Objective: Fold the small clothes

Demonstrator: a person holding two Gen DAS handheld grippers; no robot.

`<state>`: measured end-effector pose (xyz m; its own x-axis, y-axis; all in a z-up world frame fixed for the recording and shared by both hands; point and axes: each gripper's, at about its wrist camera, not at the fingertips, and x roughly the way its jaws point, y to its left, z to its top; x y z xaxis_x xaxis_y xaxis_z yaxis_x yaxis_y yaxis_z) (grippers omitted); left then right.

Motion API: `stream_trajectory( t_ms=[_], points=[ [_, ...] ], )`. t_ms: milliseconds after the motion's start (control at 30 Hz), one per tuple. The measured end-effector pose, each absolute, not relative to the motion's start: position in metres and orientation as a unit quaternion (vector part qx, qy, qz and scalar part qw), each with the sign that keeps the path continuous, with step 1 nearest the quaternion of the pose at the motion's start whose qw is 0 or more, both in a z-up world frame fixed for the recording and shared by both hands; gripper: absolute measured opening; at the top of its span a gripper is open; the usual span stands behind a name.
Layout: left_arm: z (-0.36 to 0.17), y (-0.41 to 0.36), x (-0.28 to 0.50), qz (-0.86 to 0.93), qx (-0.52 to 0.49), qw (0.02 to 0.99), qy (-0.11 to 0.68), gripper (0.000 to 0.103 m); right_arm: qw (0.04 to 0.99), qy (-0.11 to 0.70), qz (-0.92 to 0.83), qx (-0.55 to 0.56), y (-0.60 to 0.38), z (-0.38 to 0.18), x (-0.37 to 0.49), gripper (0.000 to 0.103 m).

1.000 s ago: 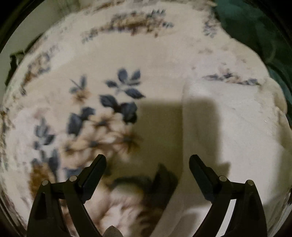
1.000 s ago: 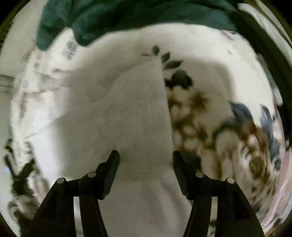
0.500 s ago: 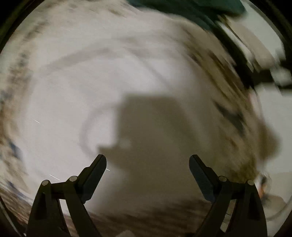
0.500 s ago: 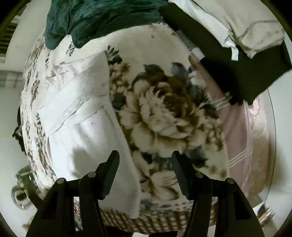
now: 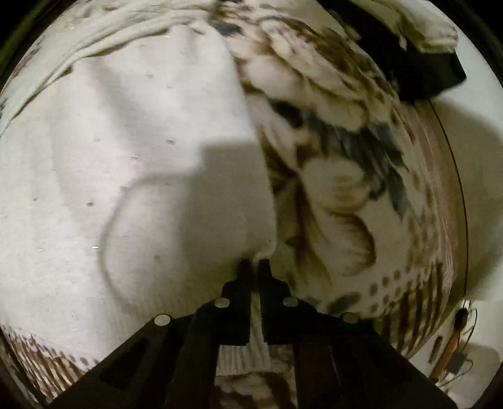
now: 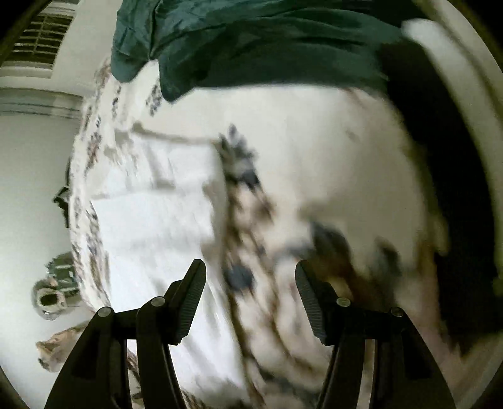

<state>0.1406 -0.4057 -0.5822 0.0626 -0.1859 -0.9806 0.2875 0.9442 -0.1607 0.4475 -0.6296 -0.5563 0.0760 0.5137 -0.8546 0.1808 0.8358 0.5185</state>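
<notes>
A white garment (image 5: 125,157) lies spread on the floral bedspread (image 5: 330,188), with its ribbed hem nearest the camera. My left gripper (image 5: 255,262) points steeply down and is shut on the garment's lower right corner; a small tuft of white cloth bunches at the fingertips. In the blurred right wrist view the same white garment (image 6: 157,220) lies folded in layers at the left. My right gripper (image 6: 250,267) hovers open above the bedspread (image 6: 330,157), just right of the garment's edge, with nothing between its fingers.
A dark green cloth (image 6: 251,41) is heaped at the far end of the bed. A black garment (image 5: 418,66) and a pale cloth (image 5: 433,28) lie at the right side. The bed's edge and floor with cables (image 5: 456,352) show at lower right.
My left gripper swept across the white garment to its right corner and shut on it. My right gripper stayed open while its view swung over the bedspread.
</notes>
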Motion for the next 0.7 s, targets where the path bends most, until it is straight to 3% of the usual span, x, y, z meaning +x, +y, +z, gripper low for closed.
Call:
stream_trajectory(
  t_ms=[200, 267, 300, 333, 700],
  points=[
    [-0.562, -0.385, 0.139, -0.14, -0.012, 0.741, 0.656, 0.002, 0.654, 0.674, 0.122, 0.321, -0.608, -0.611, 0.517, 0.061],
    [-0.551, -0.381, 0.138, -0.134, -0.03, 0.746, 0.652, 0.002, 0.643, 0.678, 0.124, 0.334, -0.601, -0.623, 0.525, 0.046],
    [-0.548, -0.38, 0.137, -0.132, -0.035, 0.748, 0.65, 0.002, 0.644, 0.676, 0.126, 0.335, -0.598, -0.624, 0.527, 0.019],
    [-0.542, -0.373, 0.139, -0.131, -0.042, 0.75, 0.647, 0.002, 0.644, 0.678, 0.125, 0.332, -0.594, -0.625, 0.53, 0.008],
    [-0.475, -0.286, 0.14, -0.081, -0.13, 0.792, 0.591, 0.001, 0.71, 0.656, 0.147, 0.211, -0.524, -0.515, 0.546, 0.007]
  ],
)
